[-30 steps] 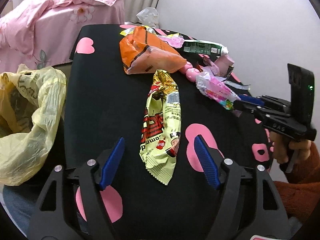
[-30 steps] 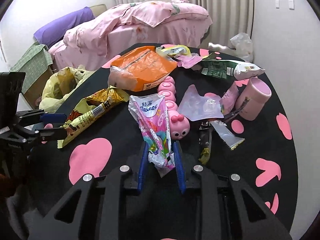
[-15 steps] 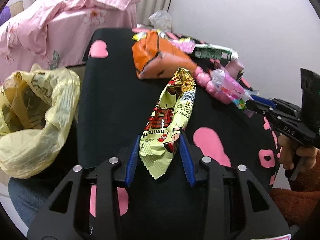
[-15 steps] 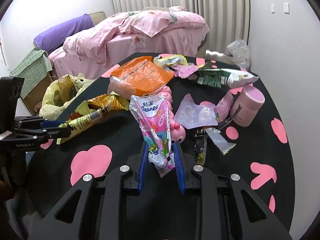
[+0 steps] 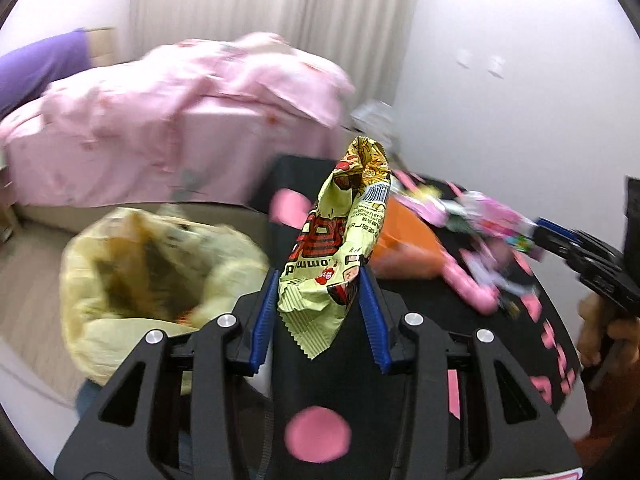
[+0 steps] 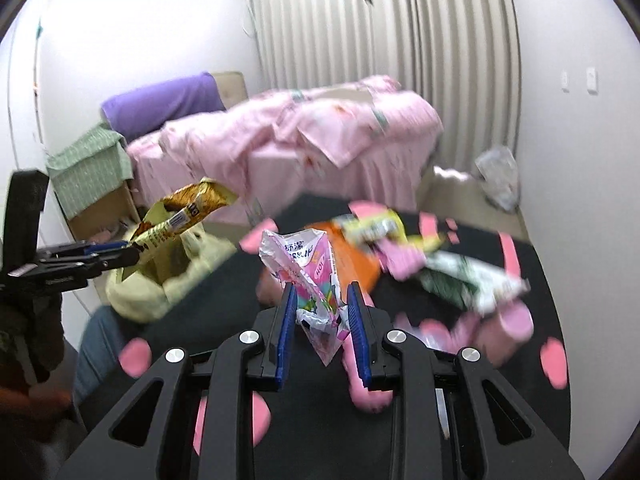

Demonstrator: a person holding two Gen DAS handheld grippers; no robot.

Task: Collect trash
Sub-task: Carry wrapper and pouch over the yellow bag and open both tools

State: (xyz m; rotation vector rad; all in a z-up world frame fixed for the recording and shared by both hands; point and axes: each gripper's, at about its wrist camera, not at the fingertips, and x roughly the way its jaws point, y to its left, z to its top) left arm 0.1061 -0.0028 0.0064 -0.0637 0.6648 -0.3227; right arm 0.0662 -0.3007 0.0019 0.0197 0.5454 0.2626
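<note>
Yellow-green snack wrapper: clamped near its crimped bottom end in your left tool, both blue pads pressed into its sides. It stands up off the bench, open top leaning away from you. Log reading: the left jaws closed within the last second, and the wrapper sits between them.

Pink tissue packet: clamped in your right tool, jaws drawn together on its crumpled lower part, the rest flaring upward, clear of the bench.

Yellow trash bag: beside the bench's left edge, mouth open, low and to the left of the left tool. In the right wrist view it lies beyond the bench edge, under the held snack wrapper.

Left behind on the bench: orange bag, green-and-white packet, pink caterpillar toy, pink cup, other scraps too blurred to name.

Risks from here:
- Both grips sit near the bottom of long, floppy film. A quick swing could let either piece slide out and drop short of the bag.
- The bag's rim looks soft and sagging. Release over the edge, not the middle, and the wrapper likely lands on the floor.
- Both tools heading for one mouth could knock together, or push the rim shut.
- The toy and cup are probably not trash; don't sweep them along.
</note>
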